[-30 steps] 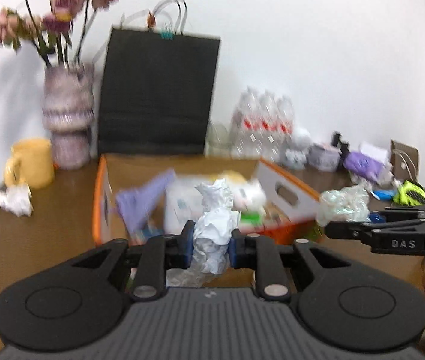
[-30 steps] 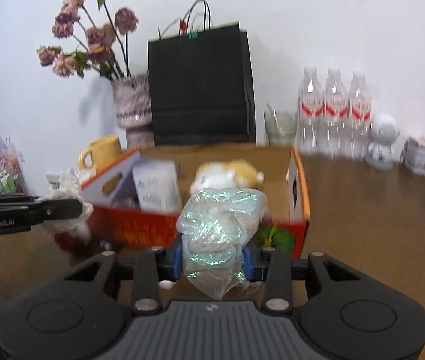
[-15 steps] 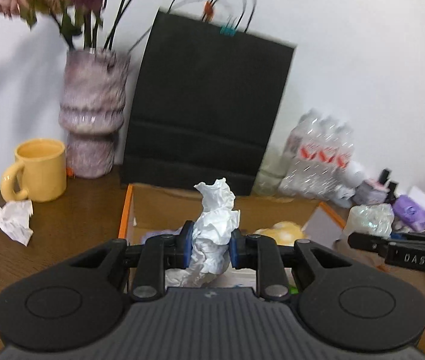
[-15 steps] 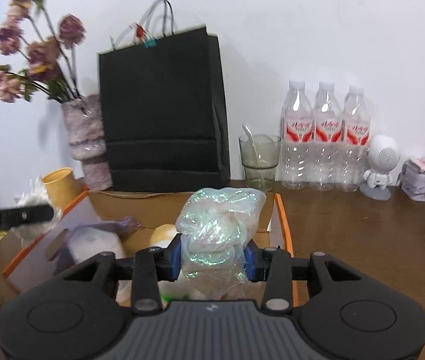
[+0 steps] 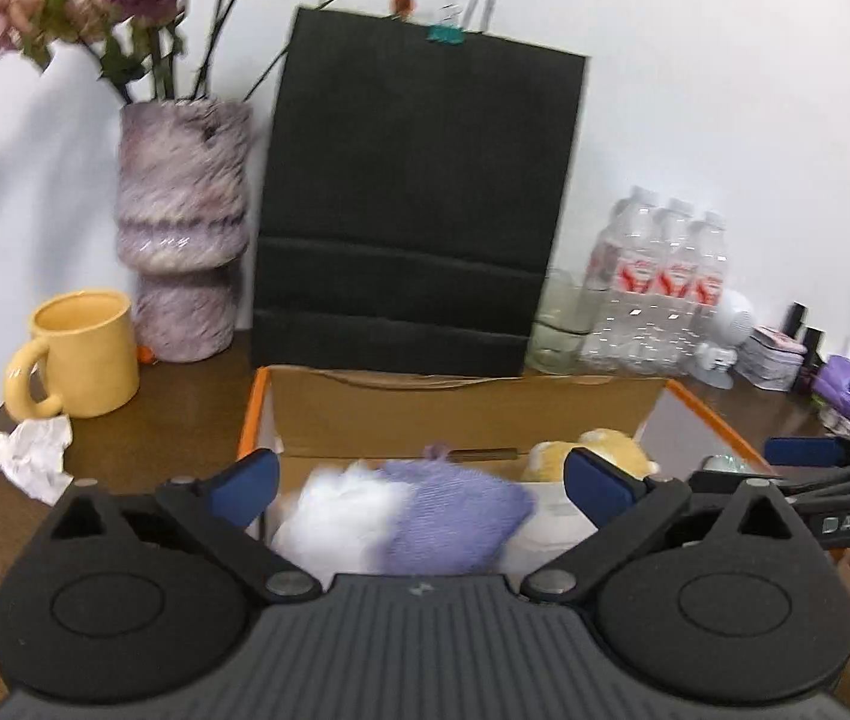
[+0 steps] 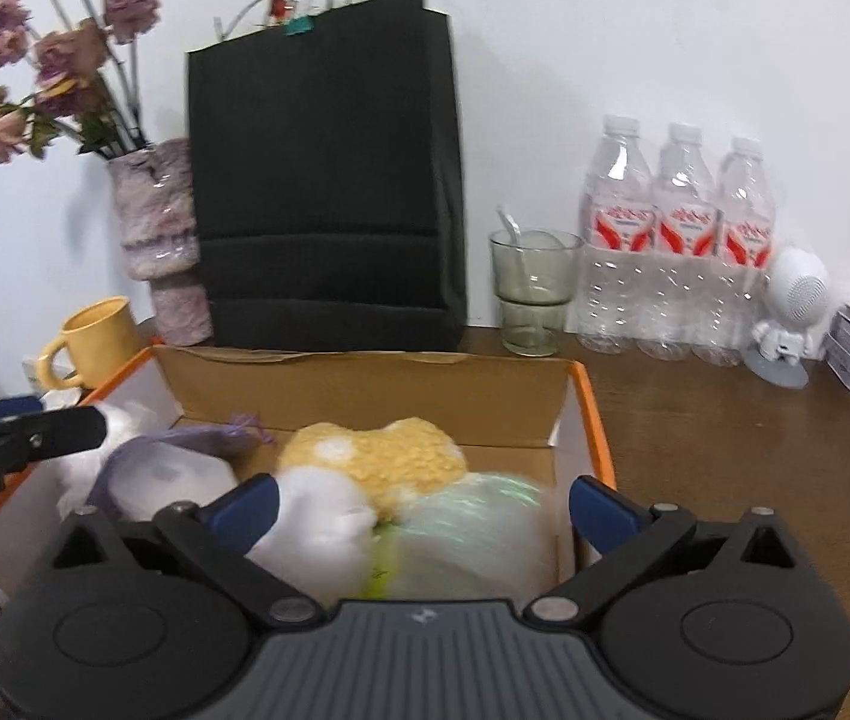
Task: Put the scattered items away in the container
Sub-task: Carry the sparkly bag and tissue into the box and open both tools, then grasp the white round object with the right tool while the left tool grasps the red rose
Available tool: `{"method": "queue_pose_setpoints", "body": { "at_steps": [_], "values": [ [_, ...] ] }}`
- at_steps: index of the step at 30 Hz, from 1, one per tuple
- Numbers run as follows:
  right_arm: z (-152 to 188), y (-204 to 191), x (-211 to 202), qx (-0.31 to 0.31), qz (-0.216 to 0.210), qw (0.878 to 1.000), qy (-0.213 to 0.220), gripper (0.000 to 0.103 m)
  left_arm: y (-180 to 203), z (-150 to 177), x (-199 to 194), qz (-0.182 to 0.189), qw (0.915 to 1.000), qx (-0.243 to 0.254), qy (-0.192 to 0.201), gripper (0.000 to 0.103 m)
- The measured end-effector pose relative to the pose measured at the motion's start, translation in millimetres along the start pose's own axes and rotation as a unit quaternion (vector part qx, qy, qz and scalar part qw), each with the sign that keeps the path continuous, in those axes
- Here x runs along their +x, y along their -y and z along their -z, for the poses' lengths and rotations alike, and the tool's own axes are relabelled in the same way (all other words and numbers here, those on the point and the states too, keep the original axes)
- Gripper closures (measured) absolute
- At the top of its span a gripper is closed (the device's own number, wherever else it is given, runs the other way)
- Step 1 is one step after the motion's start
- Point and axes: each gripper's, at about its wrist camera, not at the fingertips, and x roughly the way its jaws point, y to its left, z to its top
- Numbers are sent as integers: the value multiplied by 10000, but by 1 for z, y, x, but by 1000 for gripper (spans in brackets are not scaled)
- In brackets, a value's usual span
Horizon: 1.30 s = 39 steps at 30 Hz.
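The tabletop [image 5: 173, 396] carries an open box [image 6: 365, 381] with orange rims, and most of the loose things appear to be inside it already: a yellow plush [image 6: 374, 456], a purple pouch [image 5: 454, 516], white wads [image 5: 341, 510] and a shimmering plastic bundle [image 6: 472, 540]. Left to do, as far as the views show — one crumpled tissue [image 5: 17, 456] on the tabletop beside the yellow mug [image 5: 86, 354].

Both claws are spread wide and hold nothing. The left claw [image 5: 419, 483] hangs over the box's near left part, above the pouch and a wad. The right claw [image 6: 422, 504] hangs over the near right part, with the bundle directly below and between its blue pads [image 6: 245, 504]. The tissue lies well to the left of the left claw, outside the box.
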Motion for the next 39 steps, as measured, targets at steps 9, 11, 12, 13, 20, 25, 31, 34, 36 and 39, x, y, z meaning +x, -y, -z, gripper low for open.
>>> {"method": "queue_pose_setpoints", "body": {
  "at_steps": [9,11,12,13,20,25,31,34,36,39],
  "values": [
    [-2,-12,-6,-155,-15,9998,-108,0,12,0,-5,-34,9999,158,-5,0],
    [-2,-13,-7,-156,-6,9998,-117,0,11,0,-5,-49,9999,144,-18,0],
    [-2,-13,-7,-162,0,9998,-117,0,11,0,-5,-55,9999,135,-30,0],
    [-2,-13,-7,-163,0,9998,-114,0,11,1,-4,-59,9999,127,-39,0],
    [-2,-13,-9,-175,7,9998,-128,0,10,2,-3,-64,9999,102,-84,0],
    [-2,-14,-10,-184,10,9997,-131,0,10,2,-6,-31,9999,90,-62,0],
    [0,-15,-33,-161,8,9998,63,0,4,-5,-39,25,9995,86,299,0],
    [6,-15,-57,-220,16,9994,264,0,-3,-2,-59,-7,9988,114,477,0],
    [14,-15,-71,-270,16,9990,349,0,-8,5,-73,-115,9983,134,547,0],
    [31,-19,-88,-545,33,9979,336,0,-14,19,-87,-190,9984,248,469,0]
  ]
}}
